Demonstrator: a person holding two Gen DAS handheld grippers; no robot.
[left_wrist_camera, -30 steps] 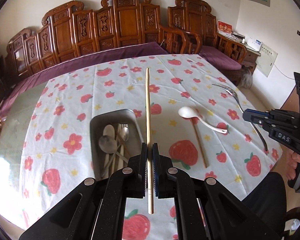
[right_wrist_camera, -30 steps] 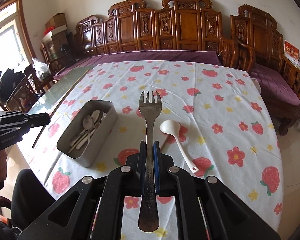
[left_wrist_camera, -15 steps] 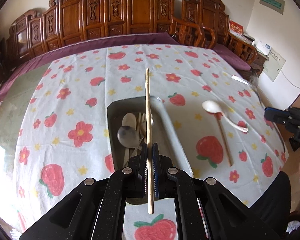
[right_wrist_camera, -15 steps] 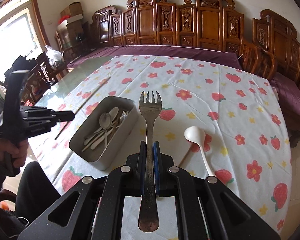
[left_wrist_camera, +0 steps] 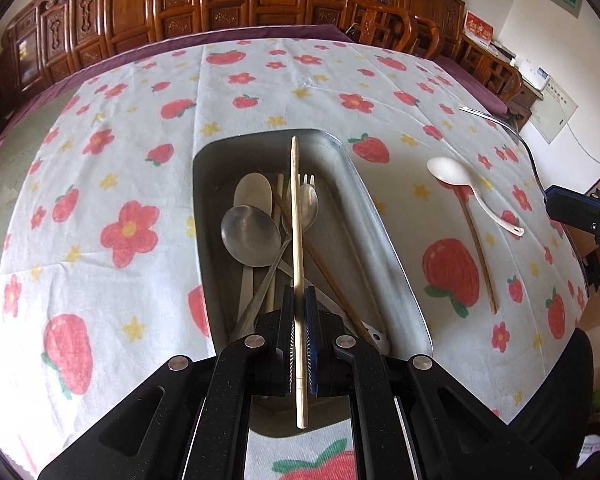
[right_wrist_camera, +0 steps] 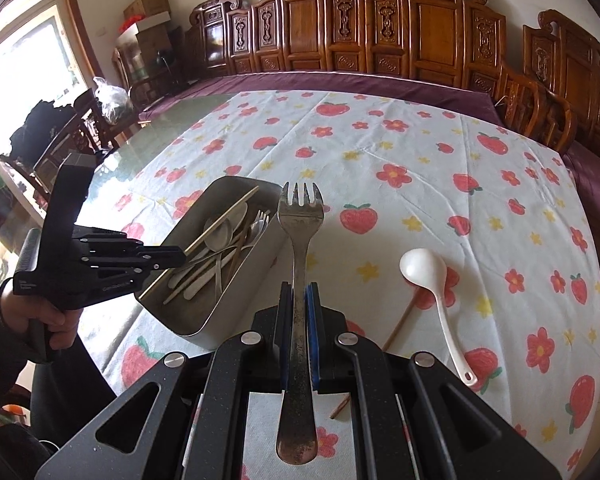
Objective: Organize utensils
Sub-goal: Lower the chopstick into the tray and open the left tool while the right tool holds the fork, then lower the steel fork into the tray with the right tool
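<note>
My left gripper [left_wrist_camera: 299, 312] is clenching a wooden chopstick [left_wrist_camera: 297, 216], pointing to twelve o'clock over the metal utensil box [left_wrist_camera: 384, 240]. My right gripper [right_wrist_camera: 299, 304] is pinching a steel fork [right_wrist_camera: 300, 232]; the box is lying at ten o'clock.

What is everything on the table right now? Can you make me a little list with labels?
left gripper: shut on a pale chopstick, above the metal box
right gripper: shut on a metal fork
metal box: on the tablecloth, holds spoons, a fork and chopsticks
white spoon: lies on the tablecloth, outside the box, across a brown chopstick
tablecloth: white with strawberries and flowers
behind the table: carved wooden chairs
</note>
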